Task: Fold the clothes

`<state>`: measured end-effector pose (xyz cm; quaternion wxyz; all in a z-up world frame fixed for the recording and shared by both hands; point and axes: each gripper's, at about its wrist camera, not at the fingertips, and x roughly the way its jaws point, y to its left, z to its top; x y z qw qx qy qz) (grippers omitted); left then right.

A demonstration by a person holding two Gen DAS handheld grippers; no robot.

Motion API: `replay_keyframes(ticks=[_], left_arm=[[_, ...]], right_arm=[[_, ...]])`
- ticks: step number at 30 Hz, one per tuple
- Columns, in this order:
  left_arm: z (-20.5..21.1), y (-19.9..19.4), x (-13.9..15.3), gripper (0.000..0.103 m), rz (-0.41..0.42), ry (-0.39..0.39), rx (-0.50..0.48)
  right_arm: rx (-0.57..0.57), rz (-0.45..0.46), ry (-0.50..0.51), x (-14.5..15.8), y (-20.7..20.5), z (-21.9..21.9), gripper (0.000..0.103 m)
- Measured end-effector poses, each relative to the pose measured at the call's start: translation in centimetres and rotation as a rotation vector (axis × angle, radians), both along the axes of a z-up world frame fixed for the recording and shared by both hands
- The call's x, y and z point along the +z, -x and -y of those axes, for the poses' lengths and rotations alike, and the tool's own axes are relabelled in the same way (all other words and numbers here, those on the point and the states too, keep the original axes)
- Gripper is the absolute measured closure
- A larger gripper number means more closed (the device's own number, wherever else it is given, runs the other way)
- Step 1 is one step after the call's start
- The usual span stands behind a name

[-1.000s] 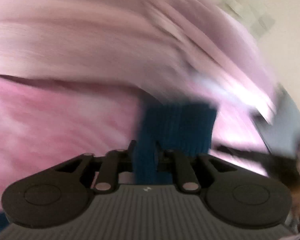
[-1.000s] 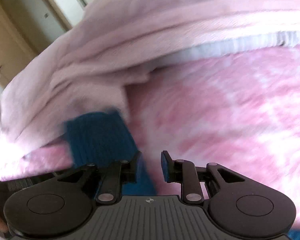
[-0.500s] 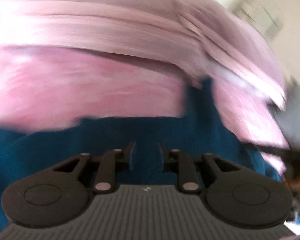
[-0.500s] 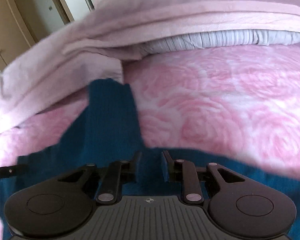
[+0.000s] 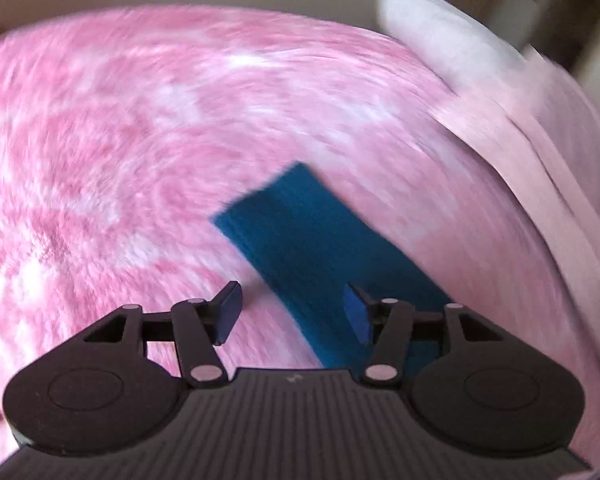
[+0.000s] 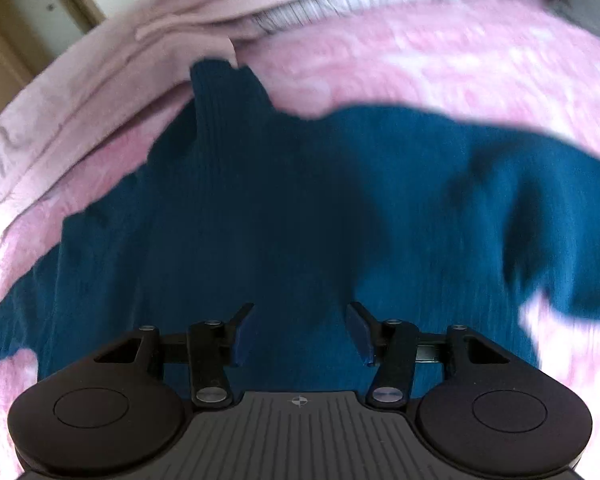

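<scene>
Your dark teal ribbed knit garment (image 6: 284, 208) lies spread on the pink rose-patterned plush bedspread (image 6: 440, 60), with 1 narrow strip, probably a sleeve though blur makes that uncertain, reaching toward the pale pink folded blanket (image 6: 100, 72) at the far side of the bedspread. Your right gripper (image 6: 300, 330) hangs over the middle of the garment, jaws parted, nothing between them. Your left gripper (image 5: 292, 312) is likewise released and empty, with that strip (image 5: 320, 240) running out from under its right finger across the bedspread. With both grippers free, the cloth rests under its own weight, so the sleeve lying out from the body looks like the part a fold would bring in.
</scene>
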<state>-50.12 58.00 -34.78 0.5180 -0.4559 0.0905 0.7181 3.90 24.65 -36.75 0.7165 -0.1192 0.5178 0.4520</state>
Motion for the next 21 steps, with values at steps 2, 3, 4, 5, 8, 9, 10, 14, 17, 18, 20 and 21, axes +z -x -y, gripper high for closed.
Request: replay_keyframes(ticks=[2,3,4,5,8,9,10,14,17,18,20,21], left_arm=[[-0.5,2.6,-0.6,0.041,0.057,-0.015,0.072],[-0.9,2.7,-0.7,0.046,0.045,-0.019,0.066],[-0.6,2.7,-0.8,0.072,0.011,-0.021,0.045],[-0.2,2.7,-0.7,0.095,-0.025,-0.023,0.023],[1.1,2.9,-0.7,0.098,-0.134,-0.029,-0.042],[1.6,3.0,-0.7,0.098,-0.17,-0.031,-0.064],[2.0,3.1,-0.6,0.097,-0.207,-0.033,-0.086],[3.7,3.3,-0.6,0.095,-0.352,-0.04,-0.174],[5.0,3.5,-0.5,0.089,-0.461,-0.045,-0.239],[5.4,3.6,-0.5,0.084,-0.497,-0.047,-0.261],[6.1,3.6,0.0,0.081,-0.531,-0.042,-0.284],[6.4,3.6,0.6,0.08,-0.52,-0.033,-0.28]], right_arm=[[-0.001,0.009,0.023,0.0,1.4,0.4,0.05],[0.003,0.017,0.032,0.0,2.1,0.5,0.05],[0.006,0.026,0.042,0.1,2.9,0.6,0.05],[0.01,0.034,0.051,0.1,3.6,0.8,0.05],[0.019,0.048,0.071,0.4,5.6,1.1,0.05],[0.023,0.049,0.078,0.5,6.2,1.3,0.05],[0.026,0.048,0.083,0.6,6.8,1.5,0.05],[0.034,0.04,0.099,0.9,9.0,2.5,0.05],[0.037,0.045,0.107,0.5,10.4,3.2,0.05],[0.04,0.055,0.108,0.4,10.8,3.3,0.05],[0.036,0.048,0.101,0.8,11.0,3.8,0.05],[0.032,0.039,0.097,1.1,11.1,4.1,0.05]])
